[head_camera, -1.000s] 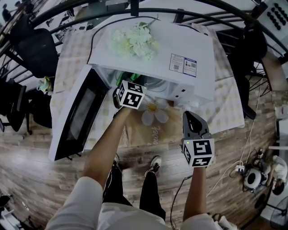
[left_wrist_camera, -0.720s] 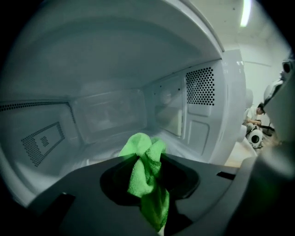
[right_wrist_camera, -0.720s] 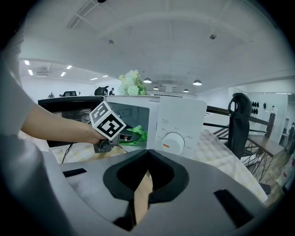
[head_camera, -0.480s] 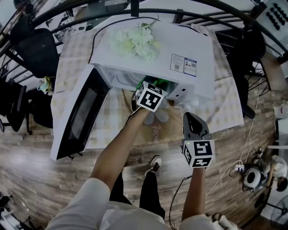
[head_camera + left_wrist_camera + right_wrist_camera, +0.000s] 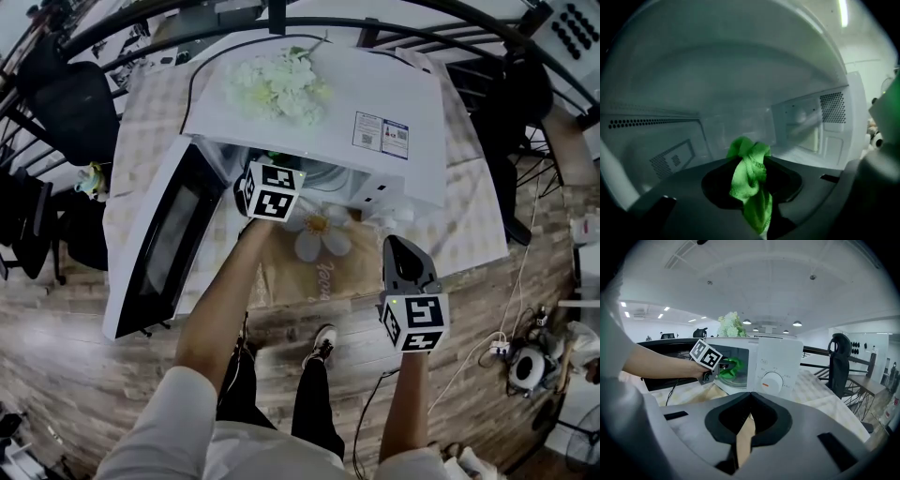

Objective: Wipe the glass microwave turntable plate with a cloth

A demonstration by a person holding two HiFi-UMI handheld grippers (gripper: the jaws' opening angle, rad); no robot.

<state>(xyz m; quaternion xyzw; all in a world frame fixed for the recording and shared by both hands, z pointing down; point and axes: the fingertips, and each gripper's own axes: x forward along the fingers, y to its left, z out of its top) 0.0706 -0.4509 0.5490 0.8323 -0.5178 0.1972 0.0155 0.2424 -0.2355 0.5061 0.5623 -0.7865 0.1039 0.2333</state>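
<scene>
Just swung the left tongs back left after a sweep right, so probably mid-wipe. Clamped on the one green cloth, inside the one microwave, over its single glass turntable plate. Parked the right tongs, pinched shut on nothing, out front of the desk.

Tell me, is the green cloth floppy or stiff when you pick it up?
Probably floppy: the green cloth bunches and droops from the left gripper pinching it. Likely light too, since a small pinch holds it all. Its fuzzy weave probably grips rather than slips.
</scene>
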